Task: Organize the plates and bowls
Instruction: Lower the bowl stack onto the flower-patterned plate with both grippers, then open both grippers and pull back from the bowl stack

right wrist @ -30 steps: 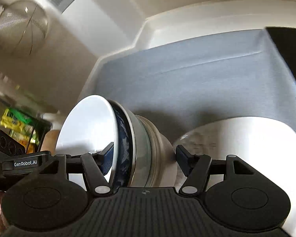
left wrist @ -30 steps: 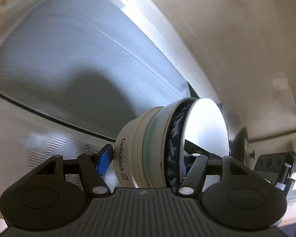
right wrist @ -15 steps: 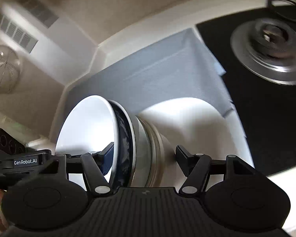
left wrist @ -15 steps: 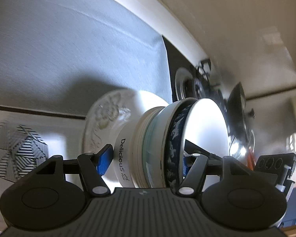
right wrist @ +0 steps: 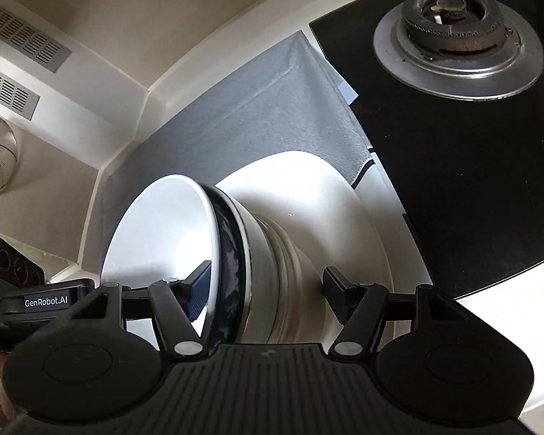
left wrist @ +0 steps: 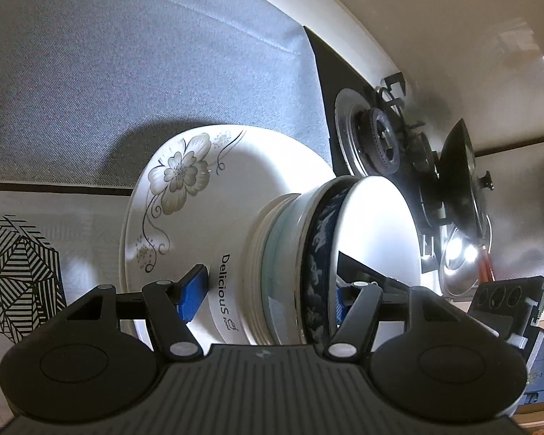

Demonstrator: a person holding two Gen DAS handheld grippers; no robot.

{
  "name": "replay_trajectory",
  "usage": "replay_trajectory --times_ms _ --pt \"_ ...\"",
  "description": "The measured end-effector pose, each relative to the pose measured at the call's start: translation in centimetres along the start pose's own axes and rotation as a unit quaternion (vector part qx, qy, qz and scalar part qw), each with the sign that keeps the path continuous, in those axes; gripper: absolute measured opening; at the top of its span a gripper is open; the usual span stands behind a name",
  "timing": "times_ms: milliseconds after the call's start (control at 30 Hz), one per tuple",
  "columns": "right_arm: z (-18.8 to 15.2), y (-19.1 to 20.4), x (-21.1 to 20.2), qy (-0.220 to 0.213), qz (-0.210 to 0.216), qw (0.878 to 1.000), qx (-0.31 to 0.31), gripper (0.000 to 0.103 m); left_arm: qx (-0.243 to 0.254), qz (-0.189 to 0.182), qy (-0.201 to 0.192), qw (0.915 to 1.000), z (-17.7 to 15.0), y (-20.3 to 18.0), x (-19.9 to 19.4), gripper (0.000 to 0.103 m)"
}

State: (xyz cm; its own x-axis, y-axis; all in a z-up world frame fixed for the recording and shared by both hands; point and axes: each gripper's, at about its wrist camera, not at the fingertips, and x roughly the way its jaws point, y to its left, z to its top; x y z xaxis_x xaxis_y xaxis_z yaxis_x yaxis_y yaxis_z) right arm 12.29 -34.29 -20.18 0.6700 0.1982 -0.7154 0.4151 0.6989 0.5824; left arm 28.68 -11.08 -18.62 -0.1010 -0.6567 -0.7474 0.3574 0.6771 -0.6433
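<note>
Fingers (left wrist: 194,291) of both grippers spread wide, straddling stacked bowls (left wrist: 308,264) at frame centre, contact unclear. Hovering just over flowered plate (left wrist: 185,195) at centre left, beside stove burner (right wrist: 457,32) upper right. Risking slipping, toppling if tilted.

Each camera sits close behind its own gripper, looking forward along the fingers. The two views face the stacked bowls (left wrist: 308,253) from opposite sides, very near. Both share the floral plate (left wrist: 185,195), the grey cloth (right wrist: 257,116) and the stove burner (right wrist: 453,29) beyond.
</note>
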Motion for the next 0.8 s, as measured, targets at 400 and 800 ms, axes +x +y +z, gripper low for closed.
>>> replay_trajectory --times_ms 400,800 --pt "0.2 -0.1 0.6 0.001 0.01 0.999 -0.032 0.064 0.003 0.028 -0.007 0.9996 -0.2 -0.3 0.6 0.07" --pt "1.0 0.1 0.6 -0.007 0.032 0.999 -0.033 0.076 0.073 0.07 -0.051 0.9936 -0.5 -2.9 -1.8 0.103"
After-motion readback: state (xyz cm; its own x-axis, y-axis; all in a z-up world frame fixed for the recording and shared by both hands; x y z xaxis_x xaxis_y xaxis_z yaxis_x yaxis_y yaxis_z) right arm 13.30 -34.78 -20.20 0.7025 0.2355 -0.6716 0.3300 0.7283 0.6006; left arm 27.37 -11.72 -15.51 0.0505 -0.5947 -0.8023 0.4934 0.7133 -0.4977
